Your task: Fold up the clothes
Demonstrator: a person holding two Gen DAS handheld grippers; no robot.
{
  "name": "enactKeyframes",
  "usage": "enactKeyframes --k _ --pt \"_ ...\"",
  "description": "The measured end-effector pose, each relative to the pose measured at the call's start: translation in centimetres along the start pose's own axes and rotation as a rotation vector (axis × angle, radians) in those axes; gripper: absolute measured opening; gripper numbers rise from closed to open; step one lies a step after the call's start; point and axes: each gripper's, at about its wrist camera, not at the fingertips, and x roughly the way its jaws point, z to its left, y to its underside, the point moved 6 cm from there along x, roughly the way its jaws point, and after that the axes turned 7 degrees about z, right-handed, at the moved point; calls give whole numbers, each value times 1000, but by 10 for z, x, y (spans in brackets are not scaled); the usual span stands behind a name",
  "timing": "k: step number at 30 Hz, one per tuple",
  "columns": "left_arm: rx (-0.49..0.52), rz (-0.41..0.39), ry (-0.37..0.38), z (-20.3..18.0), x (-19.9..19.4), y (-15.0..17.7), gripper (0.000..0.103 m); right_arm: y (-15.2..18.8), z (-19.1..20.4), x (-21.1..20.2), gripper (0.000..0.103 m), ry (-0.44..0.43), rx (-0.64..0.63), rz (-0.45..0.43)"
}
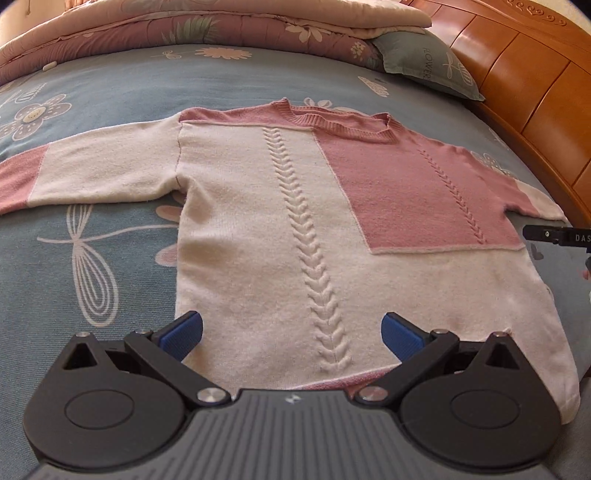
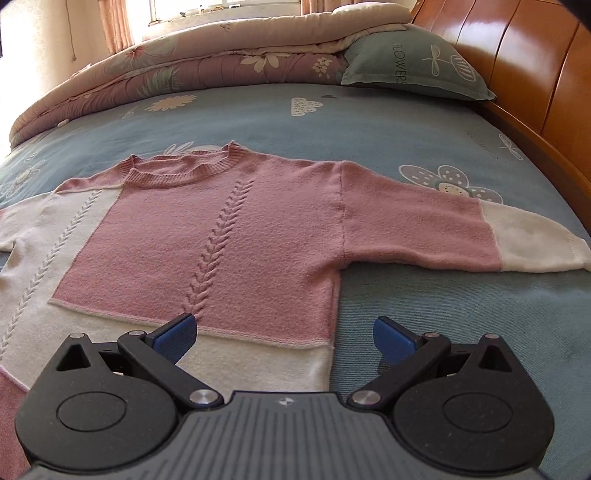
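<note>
Sweater (image 1: 266, 221) lies flat on the bed (image 2: 406, 122), sleeves spread; left tongs (image 1: 291, 334) and right tongs (image 2: 284, 332) gape wide, empty, near its hem; no fold shows.

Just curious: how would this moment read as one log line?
sweater: flat on bed, unfolded | left gripper: open | right gripper: open

A: Daylight is pouring in from the window (image 2: 207, 7) at the upper left of the right wrist view, washing it out.

B: Glare is shining on the headboard (image 2: 517, 55) at the upper right. Both views are bending at the edges, corners darkening; everything is looking sharp.
</note>
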Motion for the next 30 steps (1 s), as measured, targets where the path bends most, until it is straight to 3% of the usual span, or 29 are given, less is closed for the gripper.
enactKeyframes --k 6,13,19,23,24,28,30 --pt "-23 -14 -32 -2 -11 0 102 -38 -65 1 103 -50 103 -64" --pt "-37 5 -73 -4 -7 -5 102 -87 -178 30 103 -84 377 -131" --pt "-34 33 -92 -9 4 -9 102 -96 -224 74 103 -258 531 -85" --pt "-15 48 -94 -19 15 -15 102 -84 -240 83 103 -336 560 -55" --pt "-12 50 -87 -21 17 -16 102 -81 -247 79 103 -337 562 -65" --pt "17 64 -84 -32 26 -20 102 -74 -287 58 103 -161 608 -127" --pt "31 66 -78 -38 29 -23 102 -74 -290 56 103 -209 613 -123"
